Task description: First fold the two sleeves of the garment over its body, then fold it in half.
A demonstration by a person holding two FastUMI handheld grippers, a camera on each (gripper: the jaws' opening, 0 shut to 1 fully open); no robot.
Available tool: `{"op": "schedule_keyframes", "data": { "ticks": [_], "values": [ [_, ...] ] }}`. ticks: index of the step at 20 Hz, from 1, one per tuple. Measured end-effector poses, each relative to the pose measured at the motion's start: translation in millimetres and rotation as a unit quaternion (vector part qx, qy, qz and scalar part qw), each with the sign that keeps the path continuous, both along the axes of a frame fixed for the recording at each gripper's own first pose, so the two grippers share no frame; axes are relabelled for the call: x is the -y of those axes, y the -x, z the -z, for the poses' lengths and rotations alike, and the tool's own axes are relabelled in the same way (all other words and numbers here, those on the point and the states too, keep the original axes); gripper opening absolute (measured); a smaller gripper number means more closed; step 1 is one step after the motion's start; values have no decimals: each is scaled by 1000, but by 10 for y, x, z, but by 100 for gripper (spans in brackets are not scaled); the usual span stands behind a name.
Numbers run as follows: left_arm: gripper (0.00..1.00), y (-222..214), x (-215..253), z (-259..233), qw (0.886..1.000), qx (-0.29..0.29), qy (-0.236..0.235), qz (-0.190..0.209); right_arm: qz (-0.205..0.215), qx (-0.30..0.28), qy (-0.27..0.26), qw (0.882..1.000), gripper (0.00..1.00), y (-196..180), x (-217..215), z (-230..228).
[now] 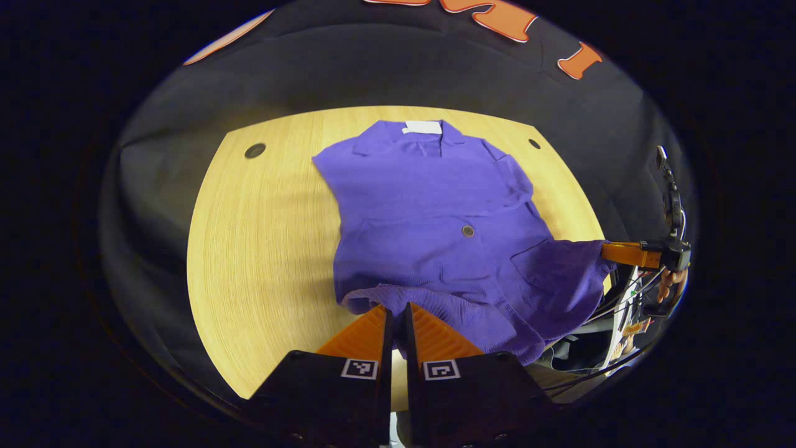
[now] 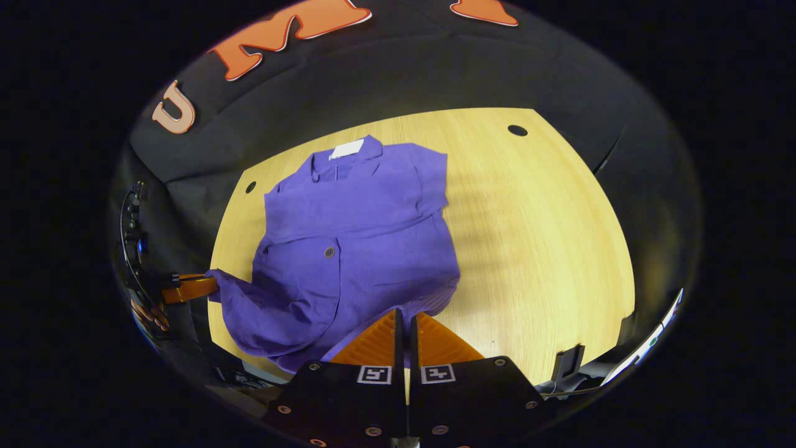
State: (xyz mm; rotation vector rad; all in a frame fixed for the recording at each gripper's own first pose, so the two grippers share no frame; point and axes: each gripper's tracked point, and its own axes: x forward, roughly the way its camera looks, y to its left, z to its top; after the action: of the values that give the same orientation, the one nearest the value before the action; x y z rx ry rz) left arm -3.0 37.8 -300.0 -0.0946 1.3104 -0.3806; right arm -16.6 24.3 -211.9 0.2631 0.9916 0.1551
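- Purple garment [image 1: 429,211] lies on wooden table [image 1: 261,249], collar far, sleeves folded over body.
- Left gripper [image 1: 396,309] clenched on hem's left corner, lifted.
- Right gripper [image 2: 404,317] clenched on hem's right corner, raised off the table.

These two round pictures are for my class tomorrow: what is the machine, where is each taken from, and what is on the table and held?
There is no machine: a person holds a two-finger tool in each hand, with a camera riding on each. The left gripper view looks along the left tool; the right gripper view looks along the right tool. A purple garment lies collar-away on a wooden table, sleeves folded over its body. Each tool is closed on the near hem, one at each corner. Each view also catches the other tool farther off at the side.
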Motion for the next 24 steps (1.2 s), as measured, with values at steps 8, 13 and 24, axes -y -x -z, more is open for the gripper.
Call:
{"op": "schedule_keyframes", "data": {
  "ticks": [8, 13, 24],
  "values": [
    [12, -782, -34, -173, 1000, 27, -4, 15, 6, 20, -5, 1000, 2, -573, 8, -393],
    [12, -1275, -116, -59, 998, 33, -39, 36, -31, 0, -12, 999, 2, -1044, 53, -288],
    [12, -1969, 30, 353, 993, -37, 19, -110, -45, -58, -94, 993, 3, -1978, 61, 141]
  ]
}}
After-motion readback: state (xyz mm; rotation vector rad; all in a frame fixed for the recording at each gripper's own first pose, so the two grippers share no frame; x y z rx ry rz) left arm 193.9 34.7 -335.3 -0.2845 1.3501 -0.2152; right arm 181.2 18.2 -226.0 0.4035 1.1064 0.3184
